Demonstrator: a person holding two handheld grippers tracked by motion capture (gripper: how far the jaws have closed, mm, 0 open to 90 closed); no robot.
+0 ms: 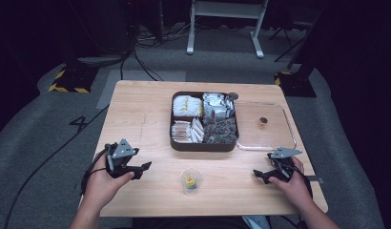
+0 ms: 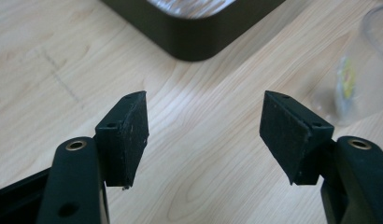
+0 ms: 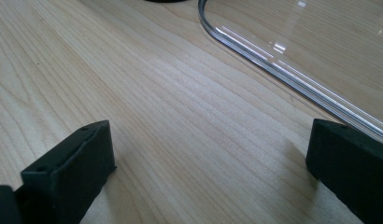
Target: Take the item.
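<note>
Both grippers parked, nothing grabbed yet

Left gripper (image 1: 145, 167) spread, aimed at the small clear plastic cup (image 1: 191, 180) mid-desk; right gripper (image 1: 260, 174) spread beside the clear lid (image 1: 285, 125), leaving the dark compartment tray (image 1: 203, 144) open.

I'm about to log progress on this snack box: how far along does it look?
Done: the clear lid lies off, right of the dark tray, and a yellow packet sits in the plastic cup. In hand: nothing; left gripper and right gripper rest open on the table, either side of the cup. Left: probably more packets, then the lid.
</note>
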